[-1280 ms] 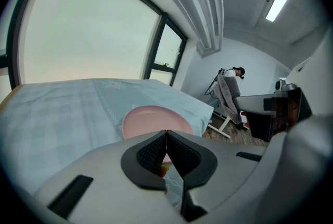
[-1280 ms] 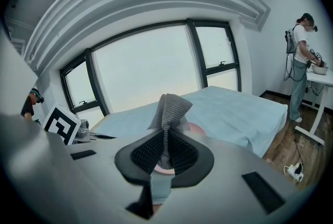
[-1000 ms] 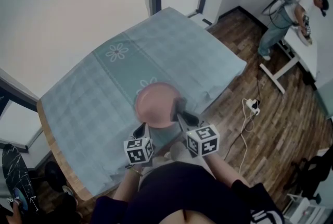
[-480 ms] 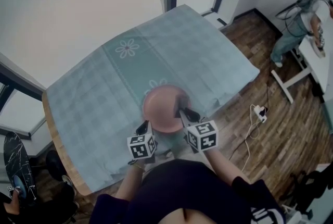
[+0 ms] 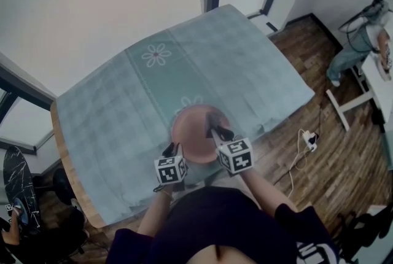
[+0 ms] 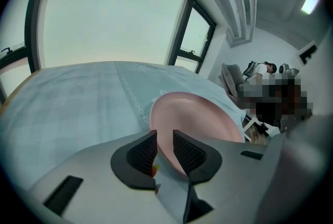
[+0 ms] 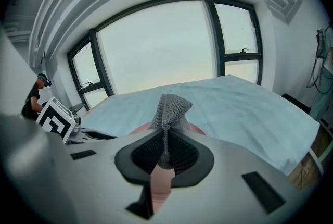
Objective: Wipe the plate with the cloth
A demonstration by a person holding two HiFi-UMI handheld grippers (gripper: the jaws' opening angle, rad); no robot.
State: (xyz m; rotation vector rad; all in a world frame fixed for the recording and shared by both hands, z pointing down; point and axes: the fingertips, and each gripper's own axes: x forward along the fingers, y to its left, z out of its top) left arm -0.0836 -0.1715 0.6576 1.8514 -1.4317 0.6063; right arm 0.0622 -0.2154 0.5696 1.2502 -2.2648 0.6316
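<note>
Care is needed with the round pink plate (image 5: pixel 199 131): it sits on the pale green checked tablecloth (image 5: pixel 123 103), near your edge. Your left gripper (image 6: pixel 164 139) has just been opening its jaws. The plate's near rim is between them, but the pads do not press it. Your right gripper (image 7: pixel 165 147) is closed tight on the grey mesh cloth (image 7: pixel 170 108). Lower the cloth flat and wipe lightly, so the plate does not slide.

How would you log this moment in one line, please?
left gripper: jaws just opening, plate rim between them, not clamped | right gripper: shut on cloth, over plate | plate: on table
</note>
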